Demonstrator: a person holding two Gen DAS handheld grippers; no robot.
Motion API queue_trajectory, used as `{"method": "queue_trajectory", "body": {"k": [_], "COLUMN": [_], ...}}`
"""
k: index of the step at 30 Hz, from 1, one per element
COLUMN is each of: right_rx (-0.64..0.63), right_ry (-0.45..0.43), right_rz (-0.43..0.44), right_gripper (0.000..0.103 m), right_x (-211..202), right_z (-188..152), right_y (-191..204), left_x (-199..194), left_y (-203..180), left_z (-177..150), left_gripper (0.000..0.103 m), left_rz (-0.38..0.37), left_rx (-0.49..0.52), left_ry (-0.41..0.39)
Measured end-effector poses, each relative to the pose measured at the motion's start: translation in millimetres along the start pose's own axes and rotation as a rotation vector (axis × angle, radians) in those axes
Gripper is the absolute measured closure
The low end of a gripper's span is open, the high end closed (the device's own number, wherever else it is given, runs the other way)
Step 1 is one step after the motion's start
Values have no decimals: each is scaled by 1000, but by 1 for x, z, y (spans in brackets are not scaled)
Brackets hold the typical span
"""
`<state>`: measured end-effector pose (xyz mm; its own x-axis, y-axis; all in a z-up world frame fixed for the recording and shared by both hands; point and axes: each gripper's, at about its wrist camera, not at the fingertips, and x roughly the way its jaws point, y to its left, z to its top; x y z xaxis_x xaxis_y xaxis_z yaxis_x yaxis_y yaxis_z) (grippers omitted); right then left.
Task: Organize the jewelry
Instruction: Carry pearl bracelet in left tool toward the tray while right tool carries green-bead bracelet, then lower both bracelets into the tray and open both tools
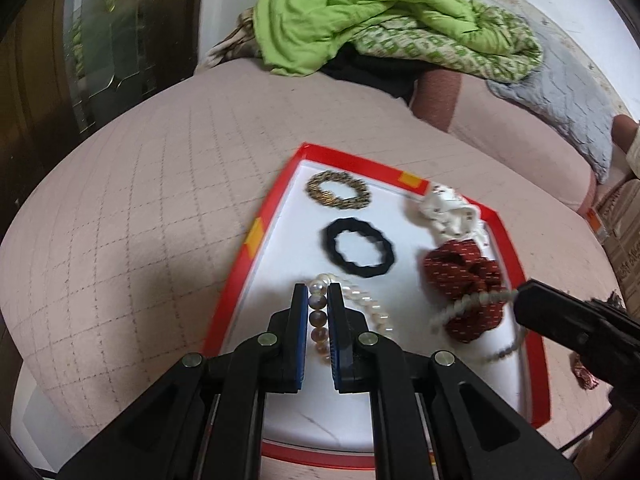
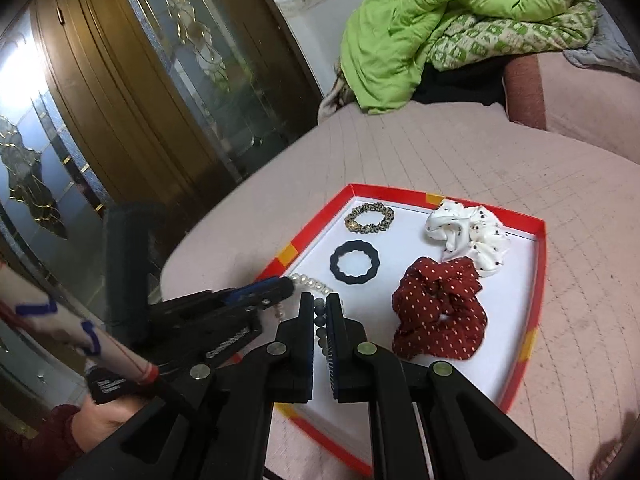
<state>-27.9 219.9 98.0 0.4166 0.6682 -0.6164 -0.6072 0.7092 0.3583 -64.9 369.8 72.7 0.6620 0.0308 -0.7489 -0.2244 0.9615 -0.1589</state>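
while over red tray, left gripper and right gripper each pinch pearl necklace.

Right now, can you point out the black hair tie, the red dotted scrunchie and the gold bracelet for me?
black hair tie [image 2: 355,262], right wrist view, on its left band.
red dotted scrunchie [image 2: 424,292], right wrist view, on its upper folds.
gold bracelet [image 1: 320,194], left wrist view, on its left curve.

Pink quilted bed, crumpled green quilt, brown glass-panelled door.
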Motion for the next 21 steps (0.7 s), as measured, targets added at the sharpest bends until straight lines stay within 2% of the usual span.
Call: {"method": "queue_trajectory", "body": {"k": [8,21], "right_rx": [-5,12], "right_ry": [29,72], "right_rz": [-64,-120], "right_gripper": [97,96], "right_x": [36,56], "right_z": [10,9], "right_y": [-13,-28], "left_x": [10,18], "left_y": [6,2], "left_z": [1,1], "left_gripper": [94,94], "left_rz": [45,73], "left_rx": [2,18], "left_ry": [12,34]}}
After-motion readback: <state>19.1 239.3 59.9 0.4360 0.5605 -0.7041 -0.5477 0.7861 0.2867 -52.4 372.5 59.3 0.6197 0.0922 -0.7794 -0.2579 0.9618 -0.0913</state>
